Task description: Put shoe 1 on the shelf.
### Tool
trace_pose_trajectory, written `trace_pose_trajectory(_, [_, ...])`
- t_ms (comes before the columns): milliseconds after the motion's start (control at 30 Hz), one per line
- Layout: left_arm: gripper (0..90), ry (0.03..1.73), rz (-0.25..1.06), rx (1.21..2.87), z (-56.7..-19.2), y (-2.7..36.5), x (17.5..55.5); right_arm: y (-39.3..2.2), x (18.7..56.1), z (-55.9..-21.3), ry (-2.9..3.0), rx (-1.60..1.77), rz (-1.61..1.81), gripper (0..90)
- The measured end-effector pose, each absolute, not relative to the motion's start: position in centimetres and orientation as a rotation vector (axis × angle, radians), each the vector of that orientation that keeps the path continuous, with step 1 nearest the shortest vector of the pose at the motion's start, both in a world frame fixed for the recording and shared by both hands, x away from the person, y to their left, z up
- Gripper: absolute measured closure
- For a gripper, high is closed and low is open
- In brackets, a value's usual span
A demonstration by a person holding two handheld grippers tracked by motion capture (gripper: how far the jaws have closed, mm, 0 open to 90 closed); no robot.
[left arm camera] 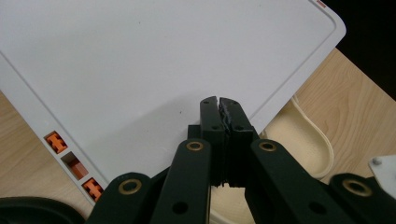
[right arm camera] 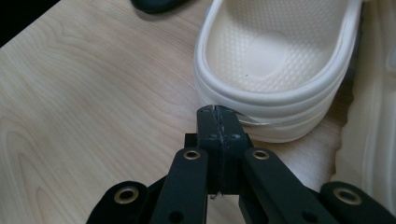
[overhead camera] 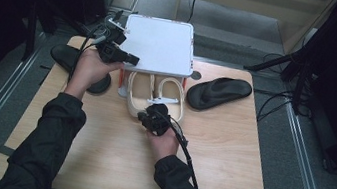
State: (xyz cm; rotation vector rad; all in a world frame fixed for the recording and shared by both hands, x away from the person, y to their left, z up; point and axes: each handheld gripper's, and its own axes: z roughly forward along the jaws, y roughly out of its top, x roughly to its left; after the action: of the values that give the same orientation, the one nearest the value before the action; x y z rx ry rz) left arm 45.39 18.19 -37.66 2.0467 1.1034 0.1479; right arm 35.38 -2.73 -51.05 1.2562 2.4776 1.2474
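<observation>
A white shelf (overhead camera: 161,45) with orange connectors stands at the back middle of the wooden table (overhead camera: 229,149). Under it lie two cream slippers (overhead camera: 173,86), heels toward me. My left gripper (overhead camera: 131,59) is shut and rests at the shelf top's front left corner. In the left gripper view its tips (left arm camera: 218,101) lie over the white shelf top (left arm camera: 140,60) near its edge, with nothing between the jaws. My right gripper (overhead camera: 149,115) is shut at the heel of the left cream slipper. In the right gripper view its tips (right arm camera: 217,110) touch that slipper's heel rim (right arm camera: 275,100).
One black slipper (overhead camera: 220,92) lies right of the shelf, another (overhead camera: 68,57) lies left of it behind my left hand. Bare wood stretches across the table's front half. Cables and dark stands line the floor on both sides.
</observation>
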Motion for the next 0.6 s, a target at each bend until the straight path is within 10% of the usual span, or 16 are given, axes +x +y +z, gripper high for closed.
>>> trace_pose_trajectory(600, [89.3,1.102,0.148,2.045,-37.7,18.2,45.4,-0.1,38.7,-50.9,2.413,1.315,1.21,90.0])
